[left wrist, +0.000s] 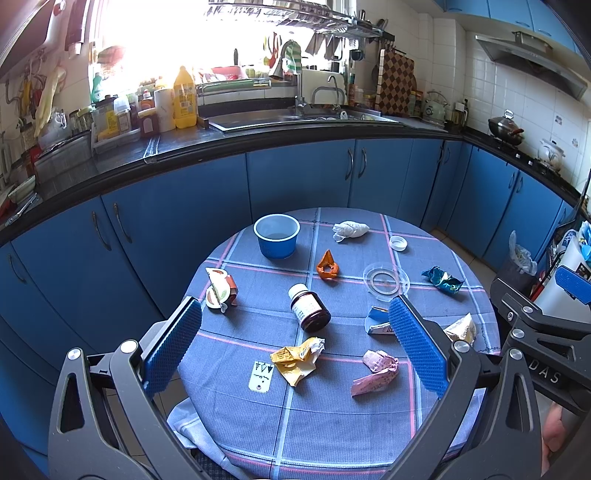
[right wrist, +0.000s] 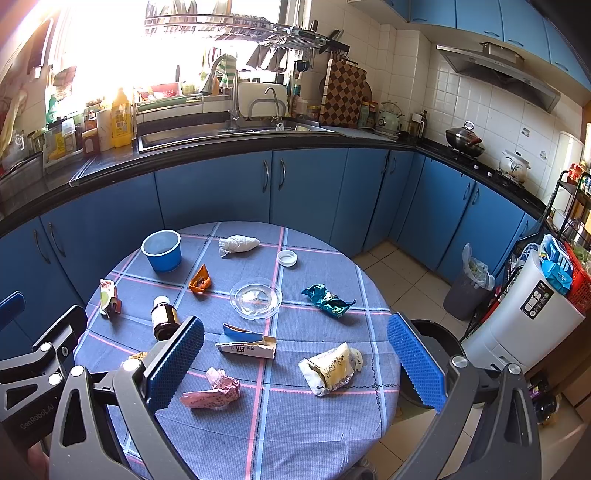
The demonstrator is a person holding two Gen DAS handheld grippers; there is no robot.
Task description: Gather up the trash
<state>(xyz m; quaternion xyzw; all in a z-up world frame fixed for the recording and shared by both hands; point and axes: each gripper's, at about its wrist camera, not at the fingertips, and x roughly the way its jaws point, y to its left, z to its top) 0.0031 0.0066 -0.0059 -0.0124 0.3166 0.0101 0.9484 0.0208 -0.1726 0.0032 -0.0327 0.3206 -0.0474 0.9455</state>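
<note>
Both your left gripper [left wrist: 295, 347] and right gripper [right wrist: 295, 360] hover spread apart and empty over wrappers scattered mid-frame on the worktop [right wrist: 317, 435], where a careless reach could send the brown bottle [left wrist: 309, 306] rolling.

A kitchen lies ahead of both grippers. Blue base cabinets [left wrist: 303, 177] run in a curve under a dark countertop [left wrist: 184, 151] that turns a corner toward the right. Straight ahead on the counter sits a steel sink [right wrist: 236, 134] with a tall tap [right wrist: 231, 92], and behind it a window [left wrist: 177, 37] pours in glare so bright that its details wash out. A dish rack [right wrist: 240, 33] hangs above the sink. White tiles [right wrist: 472, 96] cover the wall to the right, under a range hood [right wrist: 498, 70] and blue upper cabinets [right wrist: 498, 18]. Below and right of the right gripper, the floor [right wrist: 402, 269] is pale tile.
</note>
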